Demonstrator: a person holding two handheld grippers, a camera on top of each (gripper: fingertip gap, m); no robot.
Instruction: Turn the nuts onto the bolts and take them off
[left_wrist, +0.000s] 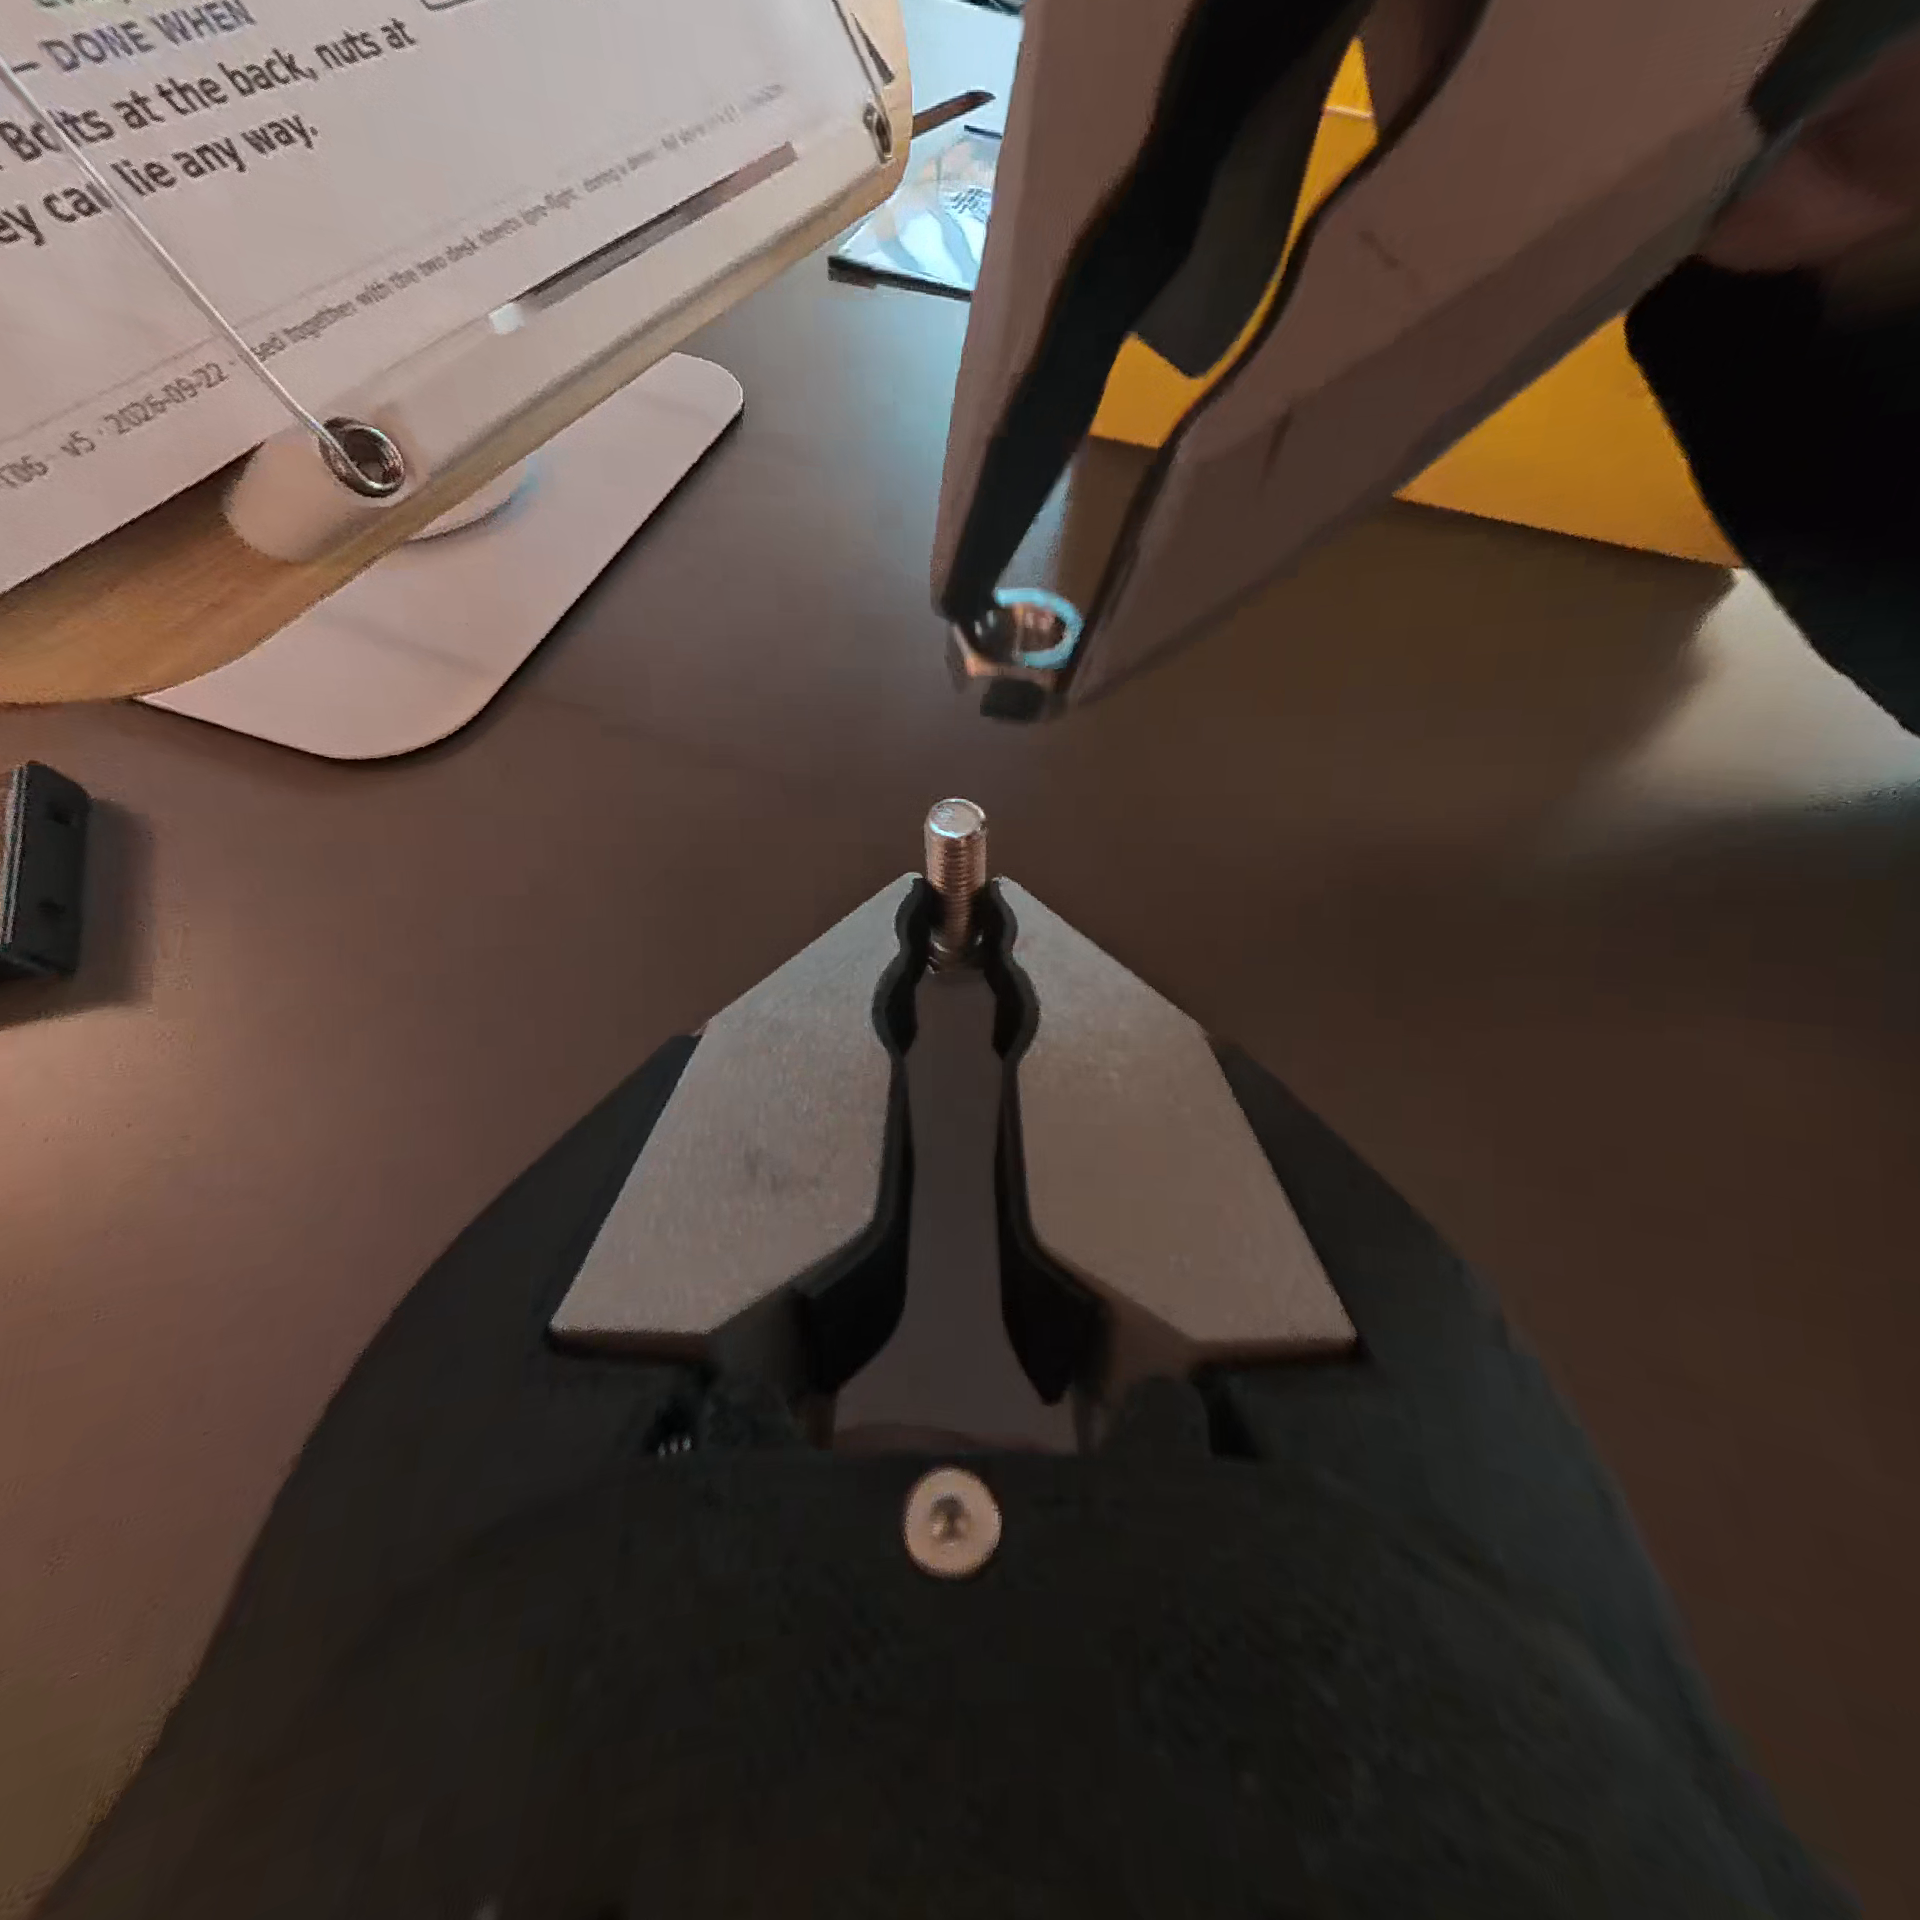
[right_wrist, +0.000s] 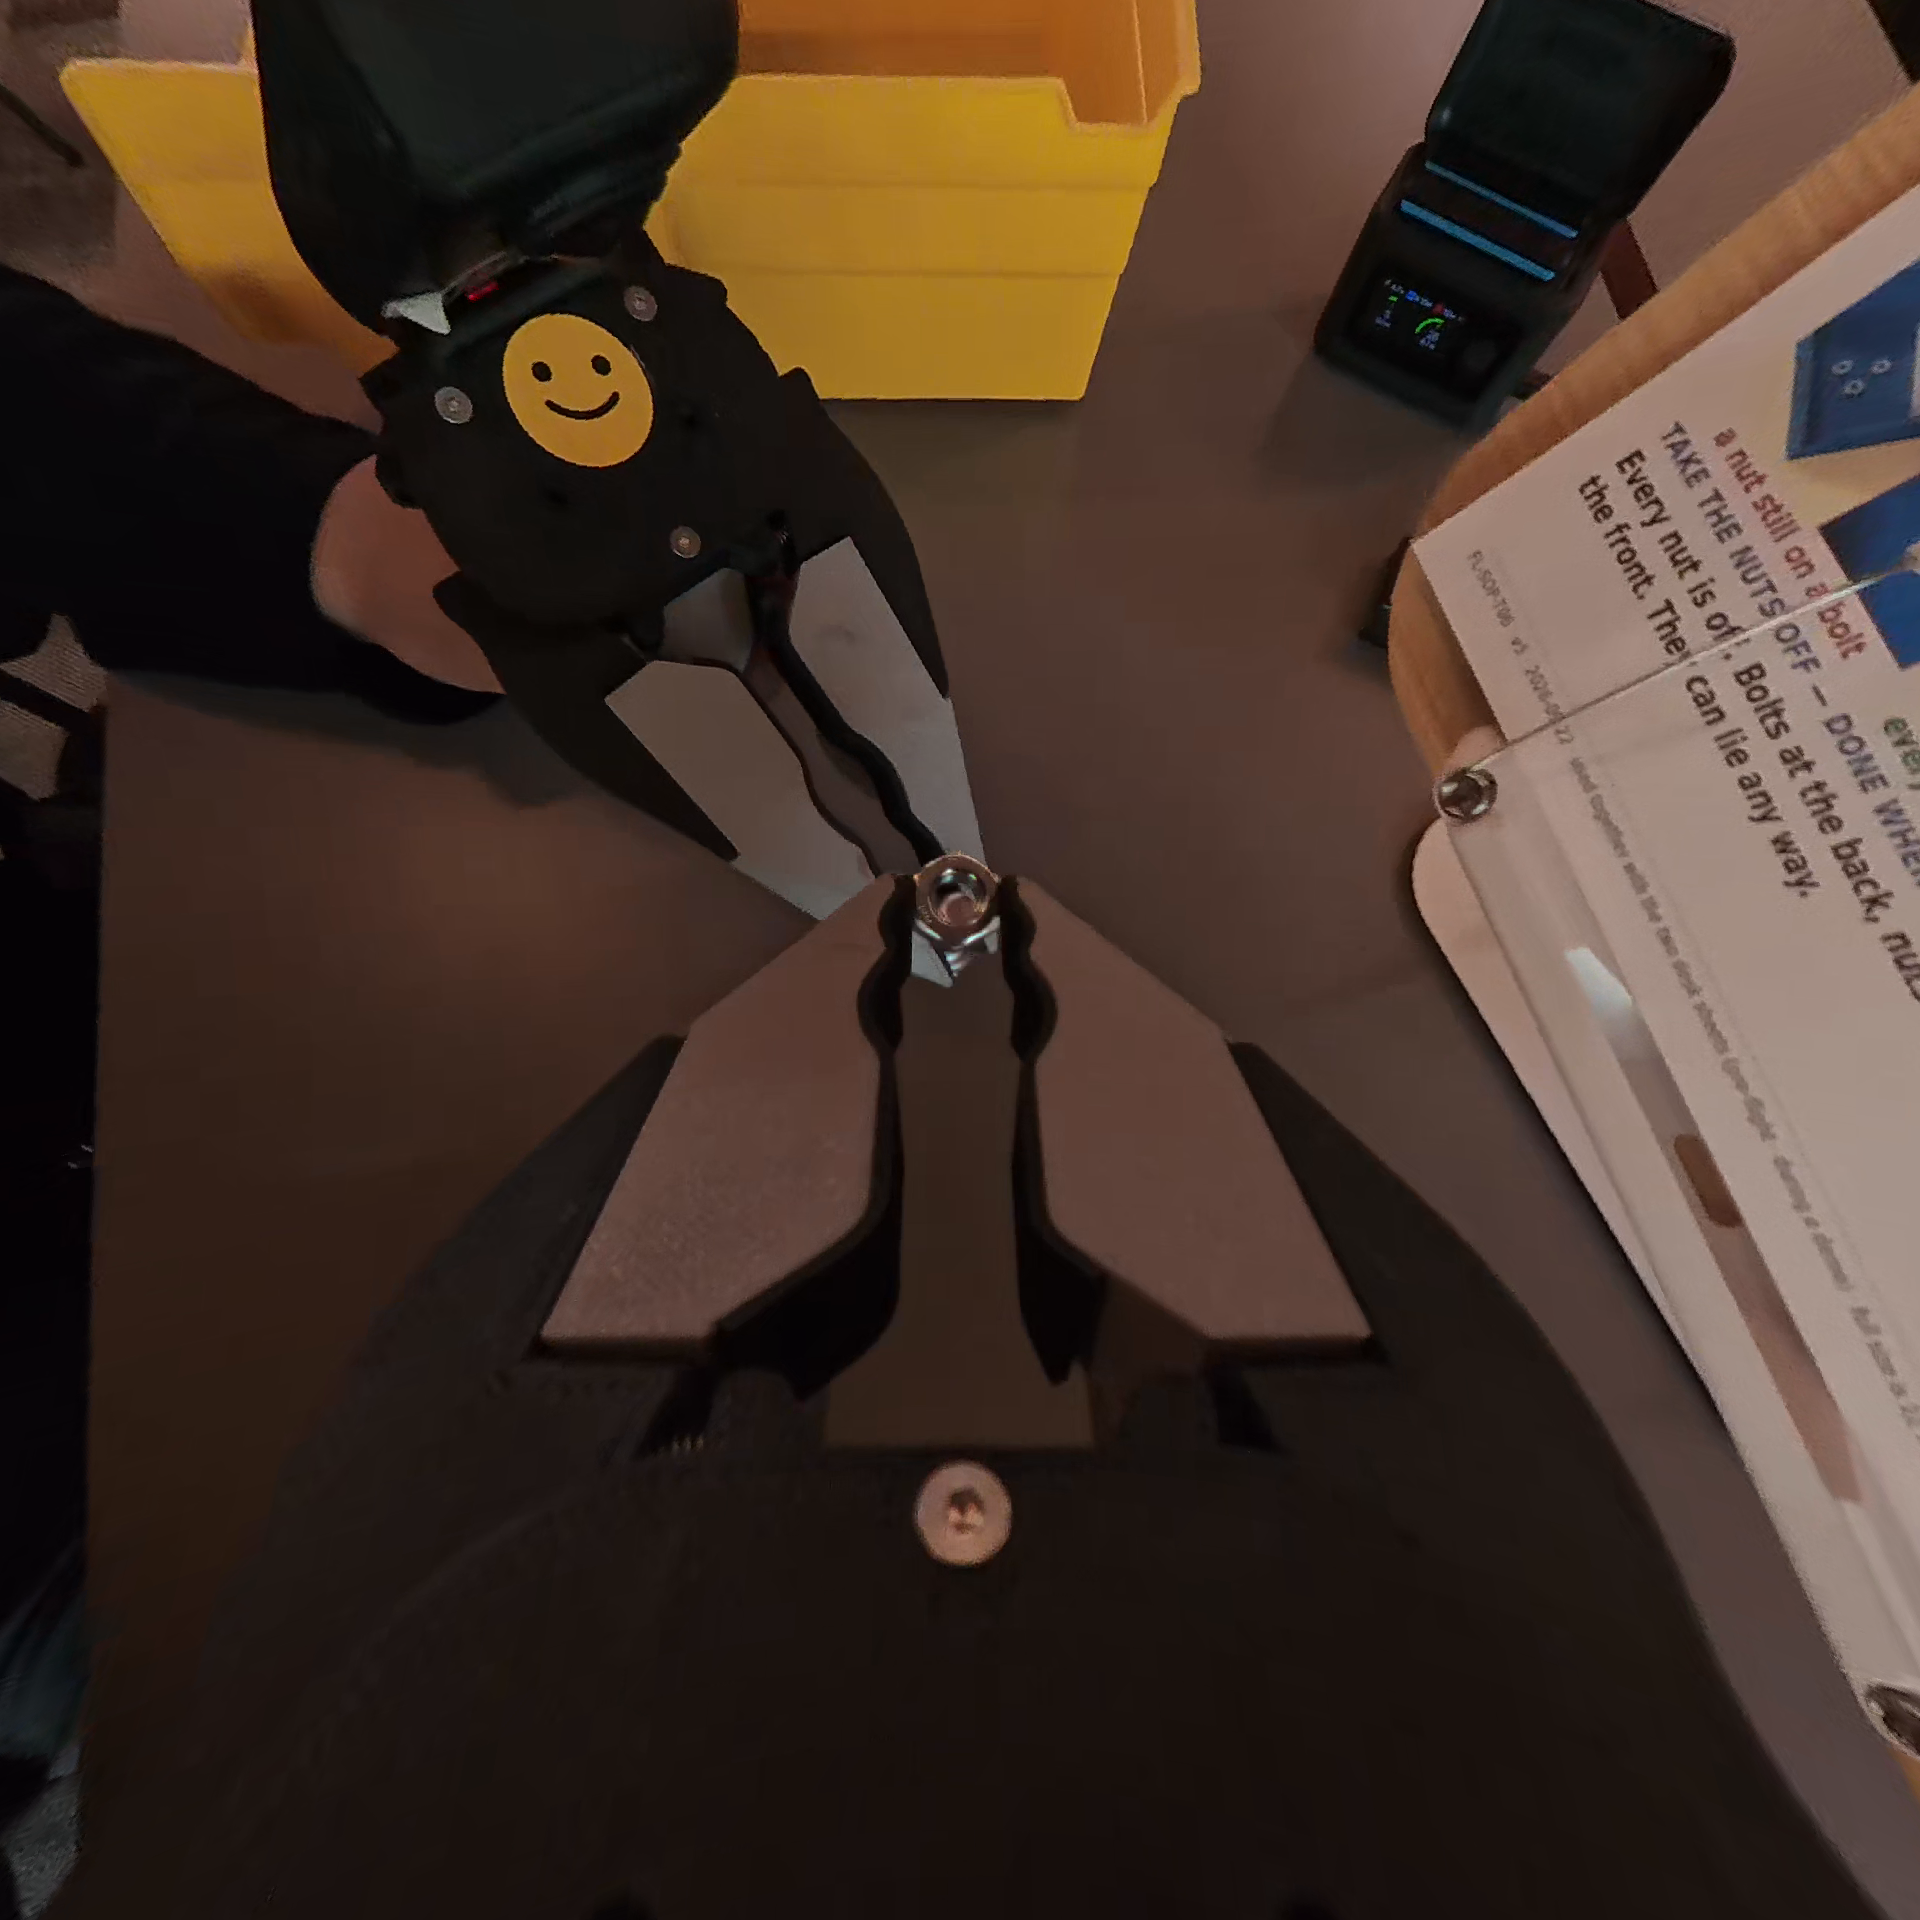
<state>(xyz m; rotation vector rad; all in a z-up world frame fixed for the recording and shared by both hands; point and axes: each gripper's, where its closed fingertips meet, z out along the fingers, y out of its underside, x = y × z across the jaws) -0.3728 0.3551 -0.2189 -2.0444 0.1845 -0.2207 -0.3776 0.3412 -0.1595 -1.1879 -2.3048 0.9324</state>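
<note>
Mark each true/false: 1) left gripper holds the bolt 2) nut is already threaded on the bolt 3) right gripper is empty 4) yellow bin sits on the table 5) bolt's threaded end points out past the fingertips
1) The left gripper holds the bolt: true.
2) The hex nut is already threaded on the bolt: false. A gap separates them in the left wrist view.
3) The right gripper is empty: false. It is shut on the hex nut.
4) A yellow bin sits on the table: true.
5) The bolt's threaded end points out past the left gripper's fingertips: true.
</note>
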